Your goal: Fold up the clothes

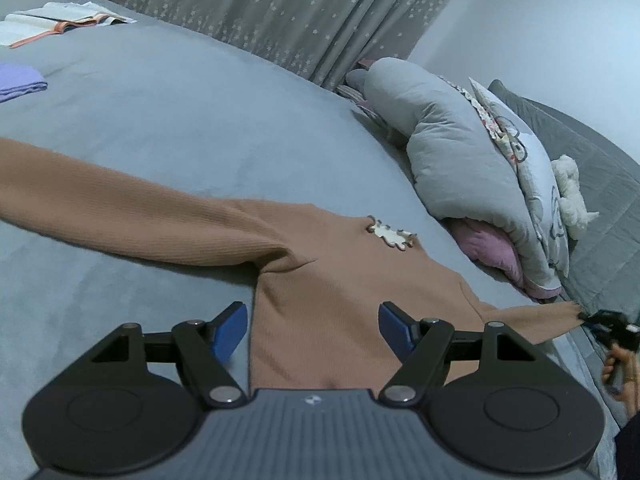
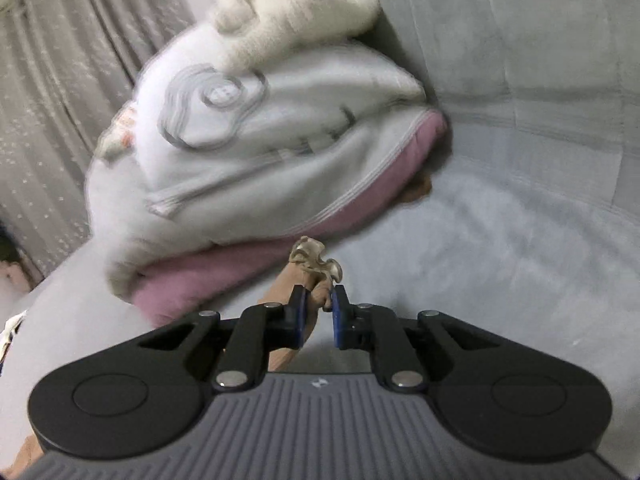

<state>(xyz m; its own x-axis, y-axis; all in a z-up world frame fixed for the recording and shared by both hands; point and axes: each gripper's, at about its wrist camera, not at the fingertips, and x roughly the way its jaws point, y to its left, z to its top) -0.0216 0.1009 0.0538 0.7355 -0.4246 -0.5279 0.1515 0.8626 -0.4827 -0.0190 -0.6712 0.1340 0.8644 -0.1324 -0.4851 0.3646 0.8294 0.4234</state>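
A tan ribbed sweater (image 1: 320, 280) with a cream patch (image 1: 390, 234) lies flat on the grey bed (image 1: 180, 120), one sleeve stretched far left. My left gripper (image 1: 312, 330) is open and empty, hovering over the sweater's body. My right gripper (image 2: 320, 306) is shut on the cuff of the other sleeve (image 2: 314, 280), which has a cream frilled edge. In the left wrist view the right gripper (image 1: 600, 320) pulls that sleeve out to the right edge of the bed.
A pile of grey, white and pink bedding (image 1: 480, 160) with a white plush toy (image 1: 572, 196) sits at the right, close to the right gripper (image 2: 256, 140). A folded lilac garment (image 1: 20, 80) and an open book (image 1: 60, 24) lie far left. Curtains (image 1: 280, 8) hang behind.
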